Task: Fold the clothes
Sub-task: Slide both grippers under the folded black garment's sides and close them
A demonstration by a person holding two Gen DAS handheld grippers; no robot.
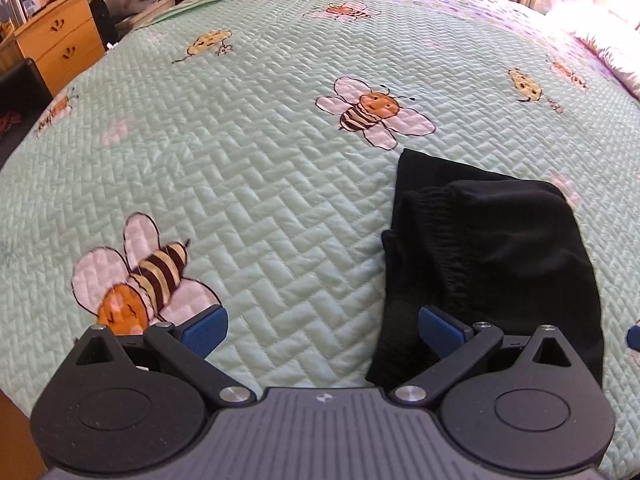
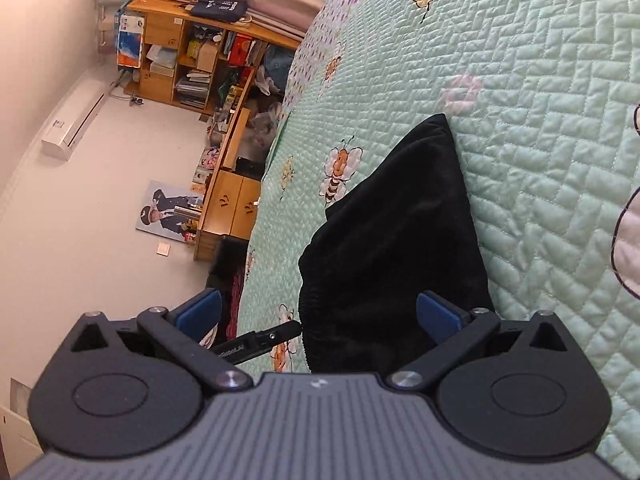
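A black garment [image 1: 492, 248] with a ribbed waistband lies folded in a compact pile on the mint-green quilted bedspread [image 1: 260, 184] with bee prints. My left gripper [image 1: 322, 328] is open and empty, hovering just left of the garment's near edge; its right finger overlaps the cloth in view. In the right wrist view, rolled sideways, the same black garment [image 2: 392, 240] lies in front of my right gripper [image 2: 318, 316], which is open and empty above its near end. Part of the left gripper's black arm [image 2: 260, 344] shows there.
A wooden desk with drawers [image 1: 60, 40] stands left of the bed, also seen in the right wrist view [image 2: 236, 200] with cluttered shelves [image 2: 192, 56]. A dark chair [image 1: 20, 92] is by the bed's left edge. Pillows [image 1: 600, 44] lie far right.
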